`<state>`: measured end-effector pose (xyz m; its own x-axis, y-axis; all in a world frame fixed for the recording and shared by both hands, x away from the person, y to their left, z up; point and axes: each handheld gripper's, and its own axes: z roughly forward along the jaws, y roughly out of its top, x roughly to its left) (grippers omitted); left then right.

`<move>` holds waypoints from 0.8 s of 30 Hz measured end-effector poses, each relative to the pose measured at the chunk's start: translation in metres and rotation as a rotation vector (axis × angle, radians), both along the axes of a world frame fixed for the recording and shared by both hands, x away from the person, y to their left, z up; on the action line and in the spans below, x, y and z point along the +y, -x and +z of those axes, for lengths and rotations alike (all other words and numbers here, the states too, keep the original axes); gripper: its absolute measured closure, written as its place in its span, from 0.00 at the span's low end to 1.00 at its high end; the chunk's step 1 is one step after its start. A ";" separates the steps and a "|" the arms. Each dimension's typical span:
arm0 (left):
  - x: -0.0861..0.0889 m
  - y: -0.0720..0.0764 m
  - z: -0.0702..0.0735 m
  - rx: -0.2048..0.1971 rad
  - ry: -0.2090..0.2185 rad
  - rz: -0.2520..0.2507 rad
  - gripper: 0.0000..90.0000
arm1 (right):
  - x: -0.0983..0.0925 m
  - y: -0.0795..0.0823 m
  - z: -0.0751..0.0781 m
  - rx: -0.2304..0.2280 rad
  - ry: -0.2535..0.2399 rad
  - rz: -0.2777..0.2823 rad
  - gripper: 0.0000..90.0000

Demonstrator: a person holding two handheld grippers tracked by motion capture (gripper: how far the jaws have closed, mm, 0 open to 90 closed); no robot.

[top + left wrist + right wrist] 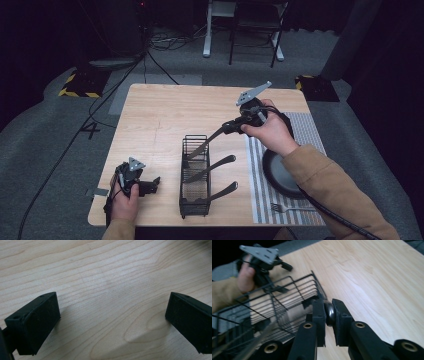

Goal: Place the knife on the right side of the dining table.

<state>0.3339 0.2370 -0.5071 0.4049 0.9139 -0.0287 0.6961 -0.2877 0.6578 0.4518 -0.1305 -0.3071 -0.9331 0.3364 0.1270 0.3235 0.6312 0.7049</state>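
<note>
On the wooden tabletop point(160, 115) a black wire cutlery basket point(194, 176) stands at centre, with a striped mat point(260, 190), dark pan point(280, 172) and fork point(285, 206) at its 3 o'clock. The right gripper point(231, 126), at the basket's 1 o'clock, is clamped on the handle end of a knife point(205, 145) whose blade slants into the far compartment; judging by this, the knife is mid-placement or mid-removal, calling next for a steady move along the slant. The left gripper point(150, 186), at 9 o'clock, rests wide apart, holding nothing.

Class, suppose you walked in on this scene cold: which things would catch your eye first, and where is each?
The right gripper, shut on a knife handle, leans the knife into the far end of the black wire rack mid-table. Two more utensils slant out of it. The left gripper rests open near the table's front-left corner.
</note>
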 end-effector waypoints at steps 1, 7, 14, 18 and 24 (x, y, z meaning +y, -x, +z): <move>0.000 0.000 0.000 0.000 0.001 -0.001 0.00 | 0.001 0.002 0.001 0.009 -0.012 0.006 0.92; 0.000 0.000 0.000 0.000 0.000 0.000 0.00 | 0.012 0.014 0.007 -0.021 -0.019 0.040 0.93; 0.000 0.000 0.000 0.000 0.001 0.000 0.00 | 0.015 0.030 0.031 -0.088 -0.037 0.046 0.93; 0.000 0.000 0.000 0.000 0.001 0.000 0.00 | 0.004 0.035 0.043 -0.093 -0.050 0.031 0.93; 0.000 0.000 0.000 0.000 0.000 0.000 0.00 | -0.016 0.040 0.060 -0.100 -0.085 0.021 0.93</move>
